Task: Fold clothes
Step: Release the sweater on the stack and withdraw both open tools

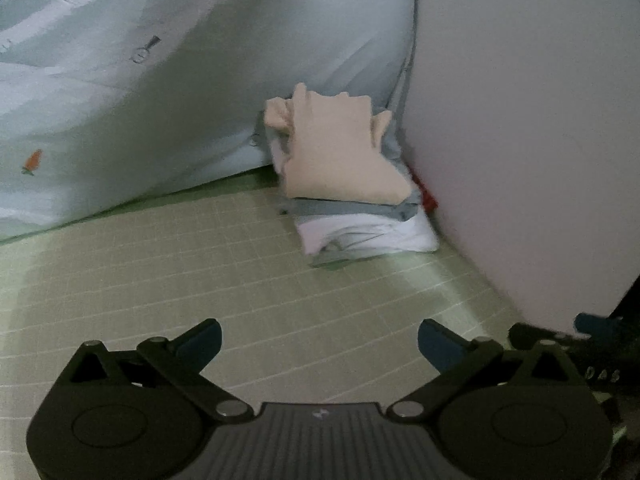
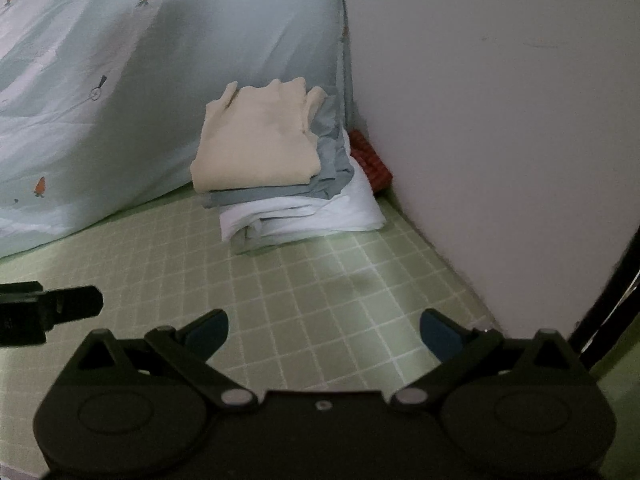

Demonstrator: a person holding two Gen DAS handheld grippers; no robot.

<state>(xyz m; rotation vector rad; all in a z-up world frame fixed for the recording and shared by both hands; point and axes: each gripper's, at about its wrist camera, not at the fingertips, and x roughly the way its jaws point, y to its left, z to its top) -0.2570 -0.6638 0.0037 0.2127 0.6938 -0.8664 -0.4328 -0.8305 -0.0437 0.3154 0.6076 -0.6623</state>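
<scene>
A stack of folded clothes stands in the far corner of the bed. A beige garment [image 1: 340, 152] [image 2: 256, 148] lies on top, a grey one [image 1: 360, 210] [image 2: 280, 194] under it, and a white one [image 1: 368, 236] [image 2: 304, 216] at the bottom. My left gripper [image 1: 320, 344] is open and empty, low over the green checked sheet [image 1: 200, 272], well short of the stack. My right gripper [image 2: 324, 338] is open and empty too, beside the left one, over the same sheet [image 2: 320, 288].
A pale blue quilt with a carrot print [image 1: 140, 100] [image 2: 120, 80] rises at the left behind the stack. A plain wall [image 1: 520, 140] [image 2: 500, 120] bounds the right side. A red object [image 2: 370, 158] is wedged between stack and wall. The left gripper's body [image 2: 48, 308] shows at the right view's left edge.
</scene>
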